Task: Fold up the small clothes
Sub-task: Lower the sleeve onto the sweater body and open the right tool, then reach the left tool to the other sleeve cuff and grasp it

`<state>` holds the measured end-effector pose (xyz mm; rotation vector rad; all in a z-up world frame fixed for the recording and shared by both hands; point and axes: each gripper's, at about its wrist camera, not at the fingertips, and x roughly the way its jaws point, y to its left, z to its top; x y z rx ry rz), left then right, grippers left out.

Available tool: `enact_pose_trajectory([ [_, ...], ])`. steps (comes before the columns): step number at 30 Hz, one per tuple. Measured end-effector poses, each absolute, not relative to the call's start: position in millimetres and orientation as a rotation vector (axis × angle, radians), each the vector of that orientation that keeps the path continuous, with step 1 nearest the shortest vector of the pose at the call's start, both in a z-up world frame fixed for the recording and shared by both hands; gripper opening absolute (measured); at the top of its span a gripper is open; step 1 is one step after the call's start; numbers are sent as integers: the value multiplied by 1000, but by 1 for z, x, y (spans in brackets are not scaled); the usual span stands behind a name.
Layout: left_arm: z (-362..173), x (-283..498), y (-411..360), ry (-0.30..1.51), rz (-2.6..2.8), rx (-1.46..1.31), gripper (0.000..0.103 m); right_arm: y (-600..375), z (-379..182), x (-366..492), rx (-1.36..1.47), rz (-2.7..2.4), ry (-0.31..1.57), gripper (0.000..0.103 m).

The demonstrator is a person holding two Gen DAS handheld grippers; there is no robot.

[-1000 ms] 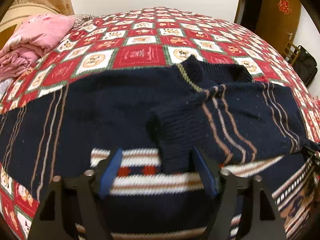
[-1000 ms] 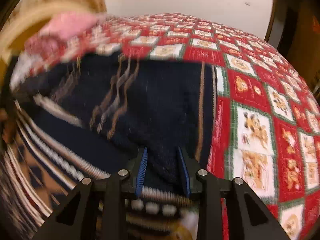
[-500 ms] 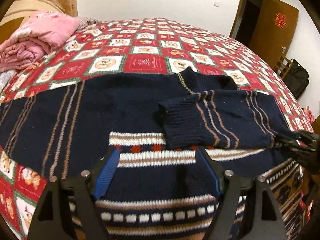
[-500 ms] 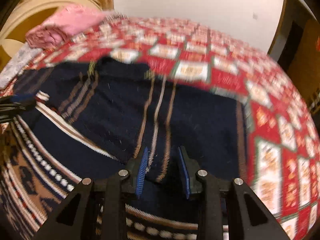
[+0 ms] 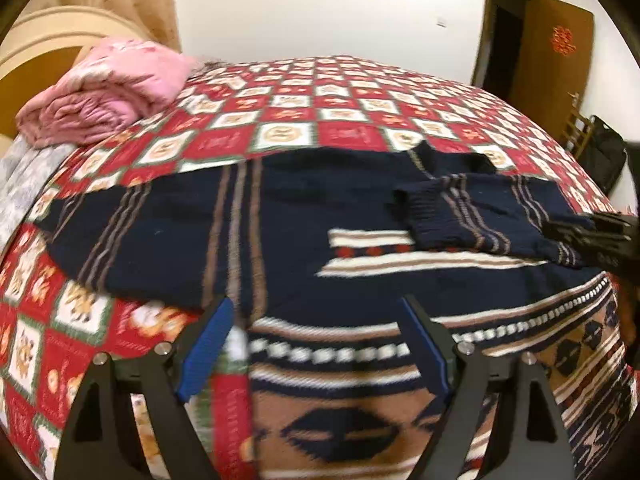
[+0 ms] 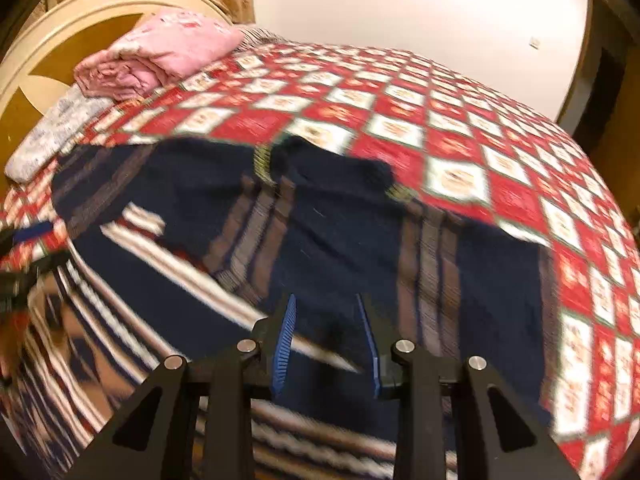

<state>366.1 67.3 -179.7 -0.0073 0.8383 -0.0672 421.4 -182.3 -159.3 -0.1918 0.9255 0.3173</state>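
Observation:
A navy knitted sweater [image 5: 320,240] with brown, white and red stripes lies flat on the bed. Its right sleeve [image 5: 472,216] is folded across the chest; its left sleeve [image 5: 132,220] stretches out to the left. My left gripper [image 5: 316,332] is open and empty above the sweater's lower left part. My right gripper [image 6: 326,320] stands partly open over the folded sleeve [image 6: 360,248], with dark knit between its jaws; the view is blurred. The right gripper also shows at the right edge of the left wrist view [image 5: 592,236].
The bed has a red and white checked quilt [image 5: 320,112]. A folded pink blanket [image 5: 108,96] and a grey pillow [image 6: 56,132] lie by the curved headboard [image 6: 60,52]. A brown door [image 5: 552,52] and a dark bag [image 5: 604,156] are at the right.
My left gripper has pulled back and to the left, away from the folded sleeve's cuff, still open. My right gripper's jaws have widened over the sleeve and it has drawn back.

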Motion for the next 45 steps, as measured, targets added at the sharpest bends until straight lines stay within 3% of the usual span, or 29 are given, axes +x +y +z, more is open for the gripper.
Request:
enact_pose_trajectory([
  [6,-177,354,116,826,17,-21,86,-151,-201,435,-178,296,1011,32],
  [12,-190,348,169,846,124,-63,86,-156,-198,411,-173,294,991,32],
  [14,-193,348,181,848,169,-58,86,-155,-192,397,-174,289,976,32],
  [18,-191,353,221,837,276,-91,86,-142,-177,371,-113,362,919,43],
  [31,-193,409,384,794,528,-421,86,-63,-186,309,-381,473,744,43],
  [37,-208,443,410,780,552,-541,79,-60,-190,306,-417,465,737,43],
  [45,-217,474,425,789,543,-565,79,-60,-198,310,-406,455,761,44],
])
